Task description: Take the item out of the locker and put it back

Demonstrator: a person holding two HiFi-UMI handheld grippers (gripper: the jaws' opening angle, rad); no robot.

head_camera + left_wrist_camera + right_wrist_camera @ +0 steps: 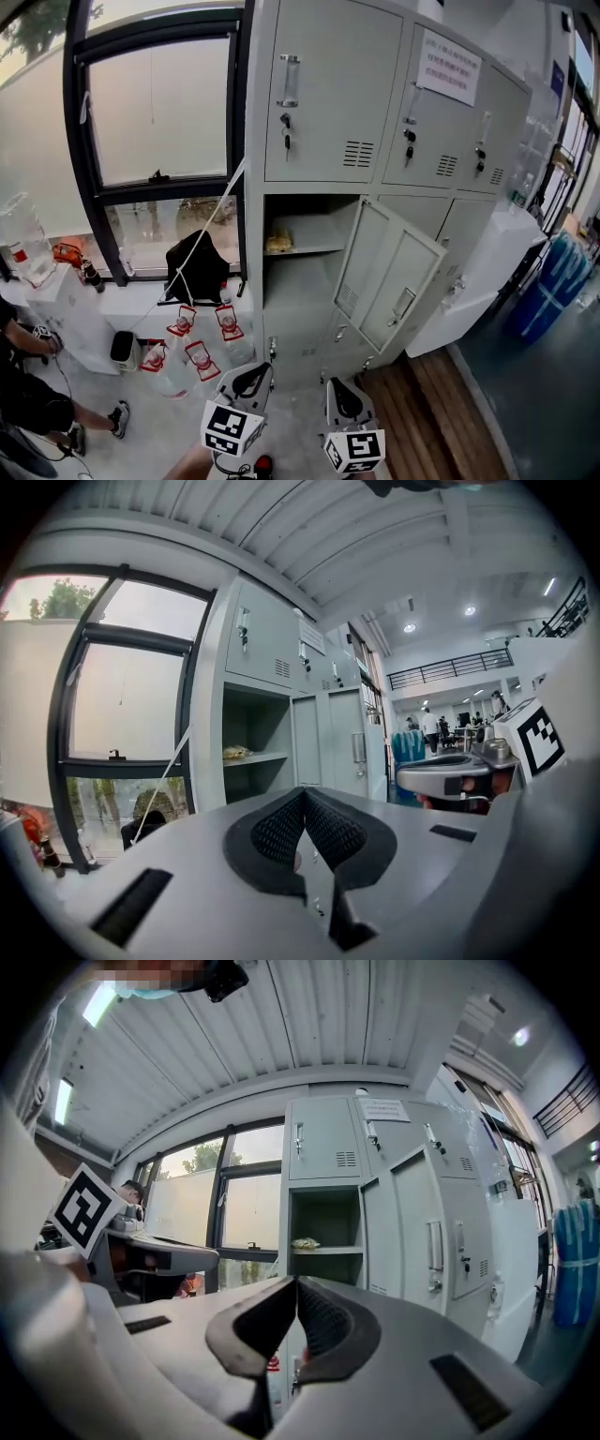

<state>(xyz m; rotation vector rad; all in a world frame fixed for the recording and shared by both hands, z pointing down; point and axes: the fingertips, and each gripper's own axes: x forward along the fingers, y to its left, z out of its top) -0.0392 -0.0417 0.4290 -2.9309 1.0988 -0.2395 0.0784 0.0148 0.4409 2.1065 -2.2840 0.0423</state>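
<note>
A grey bank of lockers (375, 103) stands ahead. One compartment is open, its door (389, 272) swung out to the right. On its shelf lies a small yellowish item (278, 243), also seen as the item (237, 753) in the left gripper view and the item (305, 1243) in the right gripper view. My left gripper (251, 377) and right gripper (343, 392) are held low, well short of the locker. The left gripper (303, 795) is shut with nothing between its pads. The right gripper (296, 1283) is likewise shut and empty.
A large window (159, 112) is left of the lockers, with a black bag (197, 265) and several water jugs with red labels (202, 352) on the floor below. A person's leg and shoe (89, 422) show at lower left. Blue barrels (553, 281) stand at far right.
</note>
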